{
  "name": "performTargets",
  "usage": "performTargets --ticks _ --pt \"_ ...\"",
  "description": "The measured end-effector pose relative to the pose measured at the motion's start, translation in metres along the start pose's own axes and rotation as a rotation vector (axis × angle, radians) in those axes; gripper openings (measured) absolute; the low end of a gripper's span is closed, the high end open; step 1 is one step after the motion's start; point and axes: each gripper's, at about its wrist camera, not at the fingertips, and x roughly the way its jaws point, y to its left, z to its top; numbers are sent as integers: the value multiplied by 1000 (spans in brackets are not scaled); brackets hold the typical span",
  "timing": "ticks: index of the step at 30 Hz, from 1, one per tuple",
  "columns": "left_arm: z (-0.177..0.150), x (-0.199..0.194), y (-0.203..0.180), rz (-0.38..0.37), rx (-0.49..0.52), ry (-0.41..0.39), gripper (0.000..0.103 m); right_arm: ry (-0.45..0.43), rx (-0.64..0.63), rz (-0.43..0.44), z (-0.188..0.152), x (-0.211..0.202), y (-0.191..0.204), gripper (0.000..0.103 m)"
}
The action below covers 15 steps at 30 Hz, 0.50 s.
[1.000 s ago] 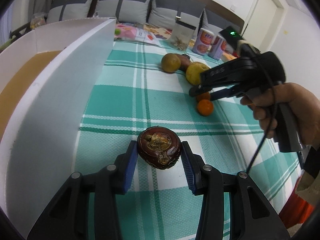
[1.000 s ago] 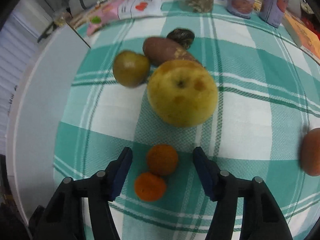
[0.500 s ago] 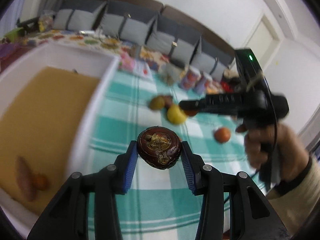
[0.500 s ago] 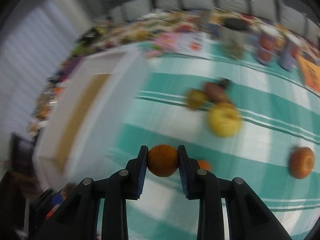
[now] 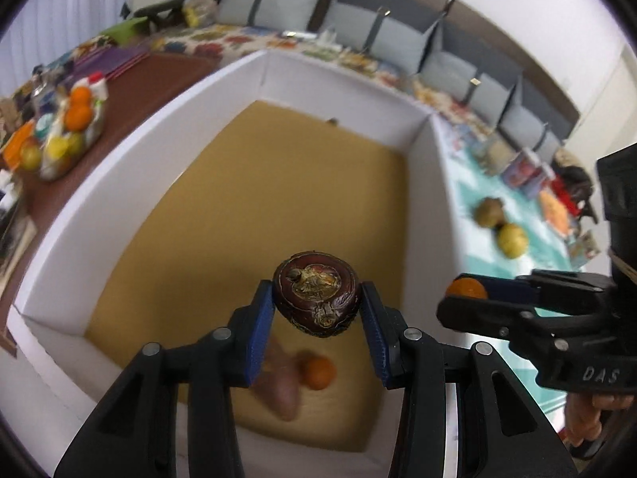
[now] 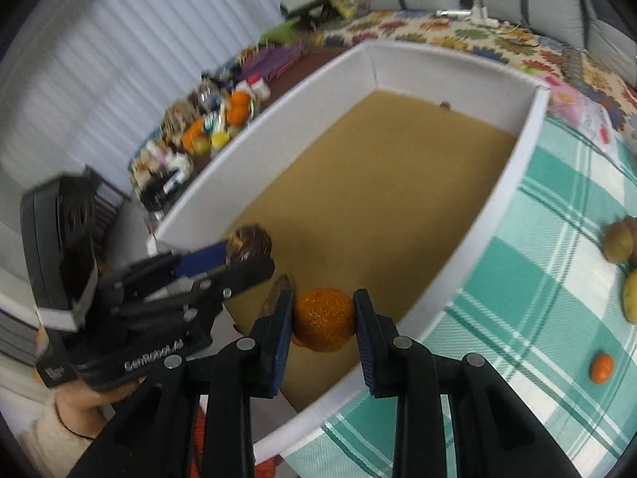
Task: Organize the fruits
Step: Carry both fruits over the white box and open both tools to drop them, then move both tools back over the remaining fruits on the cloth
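The left gripper (image 5: 318,332) is clamping a dark brown fruit (image 5: 317,294) between its blue pads, holding it in the middle of the left wrist frame, above the tan floor of the white box (image 5: 350,127). Down in the box, at the lower centre of that frame, a small orange (image 5: 317,373) is lying right beside a blurry pinkish-brown sweet potato (image 5: 283,386). Over in the right wrist frame, the right gripper (image 6: 323,328) is squeezing a tangerine (image 6: 324,319) tight between its pads at lower centre, hanging over the near end of the box, just inside its right wall. The left gripper is showing there too, at the left of the frame, with the dark fruit poking out from its tip. To the right of the box, the green checked cloth (image 6: 529,279) is carrying the leftovers: a little orange fruit (image 6: 602,367) at lower right, and a brownish-green fruit (image 6: 618,243) with a yellow one (image 6: 631,298) by the right edge.
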Motion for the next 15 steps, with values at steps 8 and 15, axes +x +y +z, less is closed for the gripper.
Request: performTargets --ticks 8,15 --pt "-2 -10 18 51 -32 -49 75 -106 -2 -13 6 -21 -2 69" --pt "8 -68 -31 3 25 -239 81 -360 -38 -82 -5 -124 -5 88"
